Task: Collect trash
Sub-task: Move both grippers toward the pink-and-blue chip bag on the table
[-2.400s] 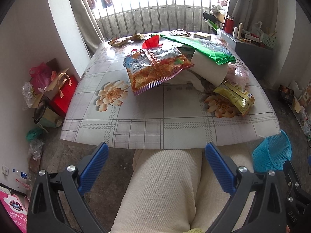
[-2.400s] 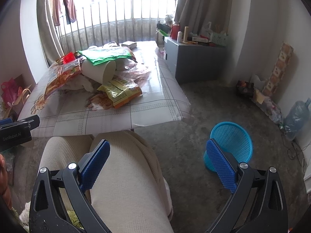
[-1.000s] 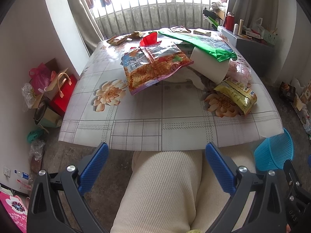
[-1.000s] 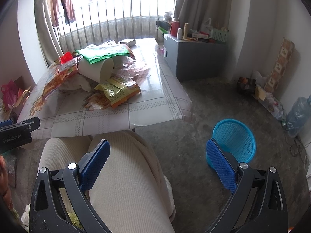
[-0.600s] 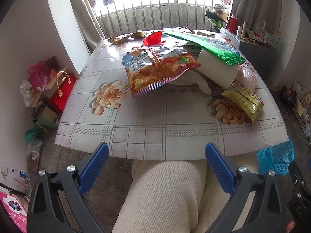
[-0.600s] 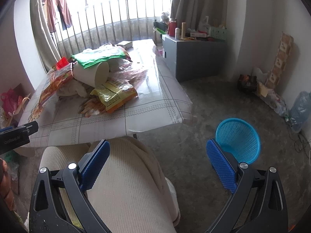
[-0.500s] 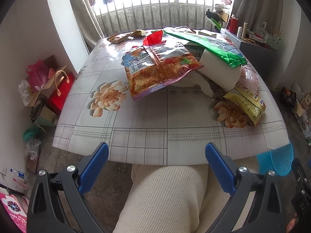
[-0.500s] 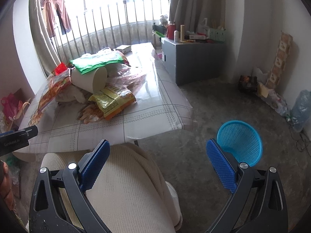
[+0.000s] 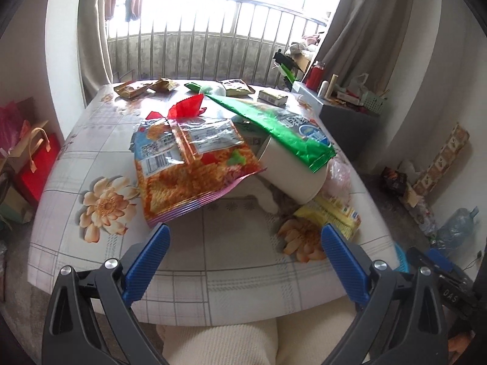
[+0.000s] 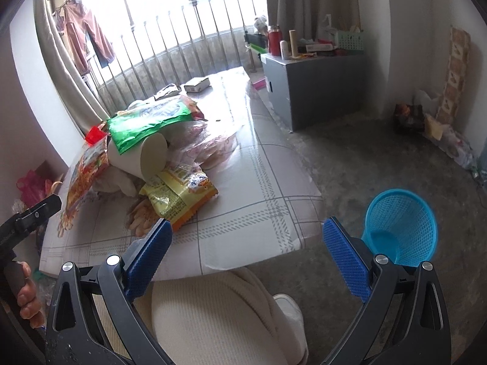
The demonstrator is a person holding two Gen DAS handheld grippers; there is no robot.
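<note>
Left wrist view: left gripper (image 9: 245, 245) hangs over the near edge of the desk (image 9: 213, 255), blue fingers (image 9: 147, 258) spread wide, nothing between them. Trash pile sits ahead of the fingers: orange snack bag (image 9: 188, 164) just past the left finger, propped on the heap; white paper cup (image 9: 290, 172) on its side ahead and right of centre, green bag (image 9: 274, 124) draped over it; yellow wrapper (image 9: 330, 214) just beyond the right finger tip; red wrapper (image 9: 185, 108) farther back; small brown packets (image 9: 146, 86) at the far desk edge by the window bars. Cream-trousered leg (image 9: 243, 343) below, between the fingers. Part of the other gripper shows at the lower right edge. Right wrist view: right gripper (image 10: 248, 251) also released, fingers (image 10: 347, 258) wide apart and empty, over the desk's near right corner. Yellow wrapper (image 10: 179, 193) lies just ahead of the left finger tip, cup (image 10: 146, 159) and green bag (image 10: 146, 123) beyond it, orange bag (image 10: 86, 173) farther left. Blue mesh basket (image 10: 401, 228) stands on the floor just beyond the right finger, clear of the desk. Hand (image 10: 27, 298) holding the left gripper's handle at the left edge. Grey cabinet (image 10: 316, 88) far ahead past the desk.
</note>
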